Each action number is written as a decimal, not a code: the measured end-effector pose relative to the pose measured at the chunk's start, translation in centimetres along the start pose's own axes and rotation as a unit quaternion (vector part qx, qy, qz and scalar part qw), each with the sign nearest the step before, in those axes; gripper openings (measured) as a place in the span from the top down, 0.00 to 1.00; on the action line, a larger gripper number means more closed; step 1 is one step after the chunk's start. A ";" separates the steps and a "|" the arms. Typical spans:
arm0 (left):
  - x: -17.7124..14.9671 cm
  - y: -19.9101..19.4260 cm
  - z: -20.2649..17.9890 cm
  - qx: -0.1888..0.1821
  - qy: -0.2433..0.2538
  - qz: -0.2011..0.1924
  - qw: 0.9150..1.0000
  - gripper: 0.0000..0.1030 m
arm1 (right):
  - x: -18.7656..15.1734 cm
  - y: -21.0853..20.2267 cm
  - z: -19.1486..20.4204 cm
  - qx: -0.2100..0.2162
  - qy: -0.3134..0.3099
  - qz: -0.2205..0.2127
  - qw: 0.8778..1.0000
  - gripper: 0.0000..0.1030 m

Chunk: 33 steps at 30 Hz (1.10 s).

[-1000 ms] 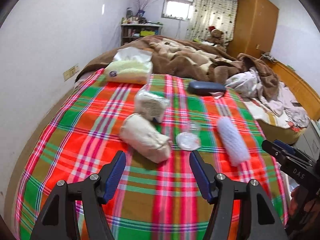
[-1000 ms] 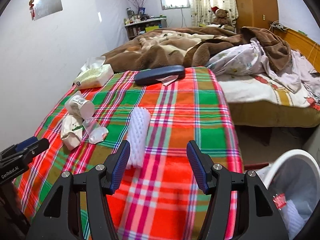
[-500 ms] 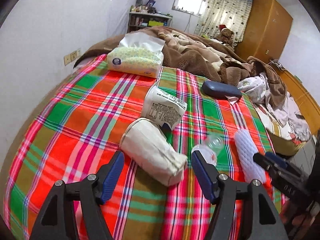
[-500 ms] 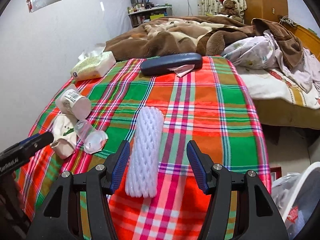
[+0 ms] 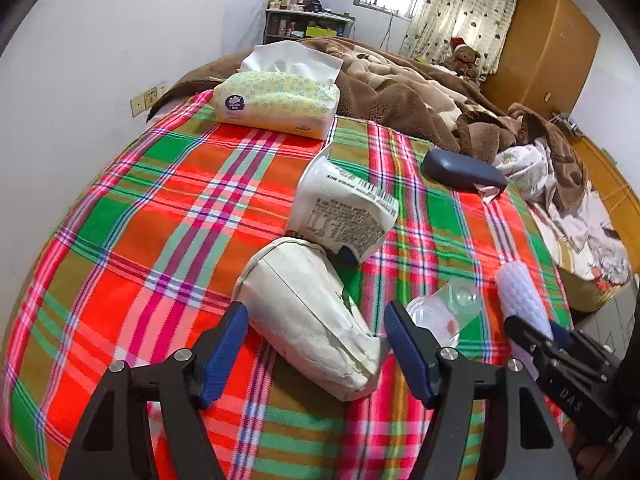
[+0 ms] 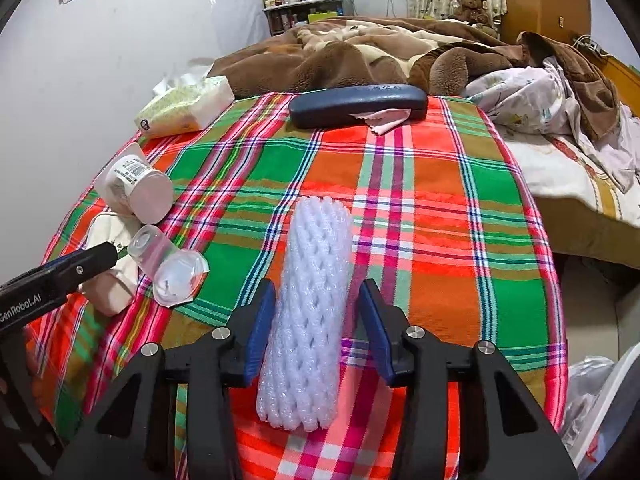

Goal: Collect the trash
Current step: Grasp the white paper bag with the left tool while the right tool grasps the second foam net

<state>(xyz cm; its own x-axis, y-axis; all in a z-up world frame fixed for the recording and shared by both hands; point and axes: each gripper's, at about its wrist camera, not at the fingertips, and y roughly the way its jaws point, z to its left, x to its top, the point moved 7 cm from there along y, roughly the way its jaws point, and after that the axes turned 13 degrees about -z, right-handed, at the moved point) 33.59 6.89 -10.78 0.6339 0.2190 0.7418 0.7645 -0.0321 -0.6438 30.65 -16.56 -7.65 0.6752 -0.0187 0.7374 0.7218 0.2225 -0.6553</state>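
My right tongs (image 6: 316, 328) are closing around the foam net sleeve (image 6: 310, 312) lying lengthwise between them. My left tongs (image 5: 316, 344) stand wide, straddling the crumpled paper cup's (image 5: 308, 320) near end.

Plaid-covered bed (image 6: 440, 184): foam sleeve (image 6: 312, 312), cups (image 5: 344, 212), tissue pack (image 5: 276, 104), case (image 6: 356, 104).

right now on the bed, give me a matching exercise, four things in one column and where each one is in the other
Things:
1. foam net
2. paper cup
3. tissue pack
4. blue case

Places:
A. far end of the plaid cloth, by the wall
B. between the left gripper's jaws
C. by the brown blanket, pink cloth poking out
D. between the right gripper's closing jaws

Pairs: 1-D, 2-B, 3-A, 4-C
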 end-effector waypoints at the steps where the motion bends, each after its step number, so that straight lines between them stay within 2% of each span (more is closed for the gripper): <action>1: 0.0 -0.2 0.1 -0.005 -0.003 0.003 1.000 0.31 | -0.1 0.0 0.0 0.000 0.001 0.001 1.000 0.66; 2: 0.0 -0.3 0.2 -0.005 -0.004 0.003 1.000 0.31 | -0.1 0.1 -0.1 0.001 0.003 0.001 1.000 0.70; 7: -0.1 0.2 0.7 -0.012 -0.025 0.009 1.000 0.31 | -0.1 0.1 0.0 0.006 0.011 -0.002 1.000 0.73; 12: -0.7 1.5 0.3 0.000 -0.036 0.024 0.999 0.31 | -0.2 0.2 -0.1 0.007 0.015 -0.002 1.000 0.74; 15: -0.9 1.4 -0.3 0.018 -0.016 0.017 1.000 0.32 | -0.1 0.1 -0.1 0.008 0.015 -0.003 1.000 0.74; 18: -1.0 1.3 -0.2 0.017 -0.019 0.012 1.000 0.38 | -0.1 0.0 -0.3 0.008 0.017 -0.004 1.000 0.75; 20: -0.9 1.1 -0.2 0.017 -0.017 0.010 1.000 0.47 | -0.1 -0.1 -0.4 0.007 0.018 -0.006 1.000 0.76; 23: -0.8 0.7 -0.4 0.014 -0.011 0.006 1.000 0.56 | -0.1 -0.2 -0.4 0.009 0.018 -0.008 1.000 0.77; 33: -1.3 -1.7 -0.5 0.002 -0.014 -0.011 1.000 0.59 | -0.1 -2.0 -0.6 0.010 0.025 -0.025 0.999 0.78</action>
<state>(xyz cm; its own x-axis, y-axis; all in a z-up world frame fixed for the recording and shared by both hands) 31.57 6.17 -10.54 0.6128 0.2471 0.7506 0.7780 -0.0221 -0.6278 29.22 -17.56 -6.49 0.6456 -0.0788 0.7596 0.7519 0.2399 -0.6141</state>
